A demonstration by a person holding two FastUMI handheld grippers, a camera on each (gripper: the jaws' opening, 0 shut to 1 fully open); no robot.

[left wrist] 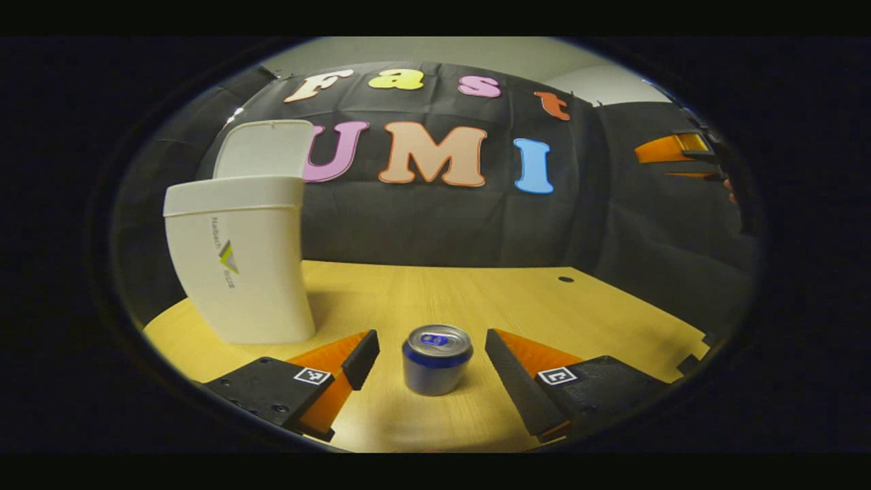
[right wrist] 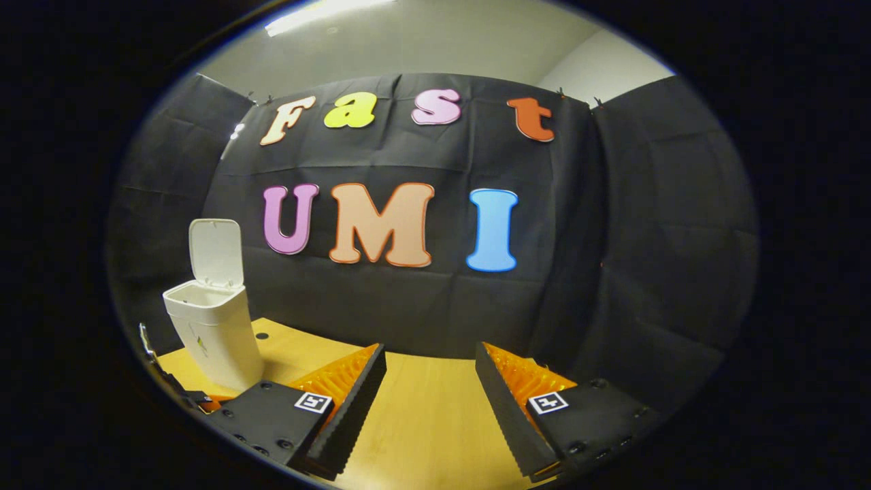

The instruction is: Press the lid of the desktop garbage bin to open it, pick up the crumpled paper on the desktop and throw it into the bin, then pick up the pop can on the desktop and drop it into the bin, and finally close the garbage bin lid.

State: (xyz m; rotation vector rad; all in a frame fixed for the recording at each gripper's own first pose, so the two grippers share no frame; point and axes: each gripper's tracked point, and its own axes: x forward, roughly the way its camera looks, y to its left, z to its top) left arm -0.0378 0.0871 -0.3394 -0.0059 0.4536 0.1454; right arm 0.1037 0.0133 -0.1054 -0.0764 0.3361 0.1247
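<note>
Two fingers of the left gripper (left wrist: 432, 357) spread wide in the left gripper view, and we see the can (left wrist: 436, 358) upright on the desk (left wrist: 490, 299) between them, touching neither. We see the bin (left wrist: 238, 262) standing to the left, just beyond the left finger, its lid (left wrist: 264, 148) raised. At the far right edge we catch the other gripper, blurred. In the right gripper view, the right gripper (right wrist: 430, 398) hangs above the desk (right wrist: 422, 415) with fingers wide and nothing between them. We see the bin (right wrist: 212, 333) far left, lid (right wrist: 216, 252) upright.
</note>
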